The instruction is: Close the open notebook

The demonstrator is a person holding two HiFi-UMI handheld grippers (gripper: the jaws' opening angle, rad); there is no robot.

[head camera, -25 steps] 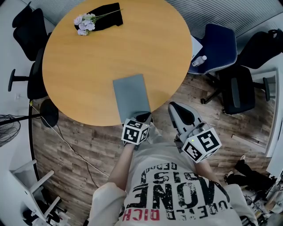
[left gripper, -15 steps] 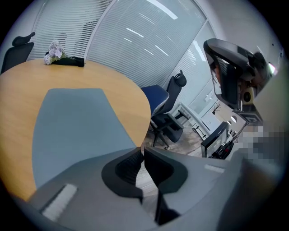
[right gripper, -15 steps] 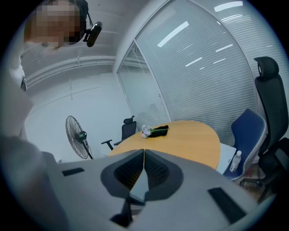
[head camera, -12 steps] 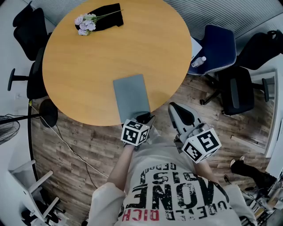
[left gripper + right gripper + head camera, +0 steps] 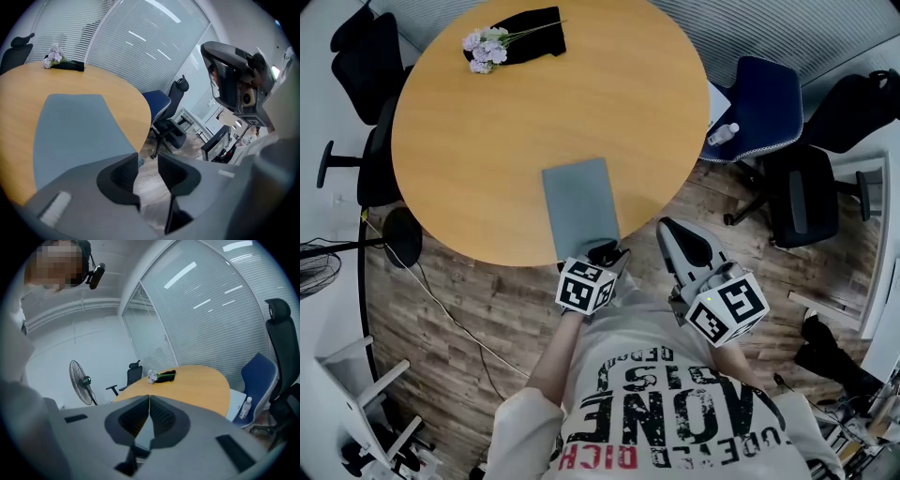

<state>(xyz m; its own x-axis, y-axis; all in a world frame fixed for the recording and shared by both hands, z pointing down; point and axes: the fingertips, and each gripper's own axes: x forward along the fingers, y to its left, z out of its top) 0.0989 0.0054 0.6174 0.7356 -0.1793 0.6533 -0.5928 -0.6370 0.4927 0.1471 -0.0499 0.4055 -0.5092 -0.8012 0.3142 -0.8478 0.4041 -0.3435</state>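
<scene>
One notebook point(image 5: 579, 204) lies closed, plain grey cover up, flat at the near edge of the round counter point(image 5: 469, 141). Of my two tongs, the left tongs point(image 5: 147, 157) have just been opening and hold nothing, and the right tongs point(image 5: 149, 399) sit pinched together.

Count: table point(image 5: 487, 141) 1; notebook point(image 5: 579, 202) 1; flower bunch point(image 5: 480, 52) 1; black cloth point(image 5: 530, 33) 1; bottle point(image 5: 722, 132) 1; fan point(image 5: 80, 380) 1; blue chair point(image 5: 764, 94) 1; black chairs point(image 5: 366, 159) at least 3.
</scene>
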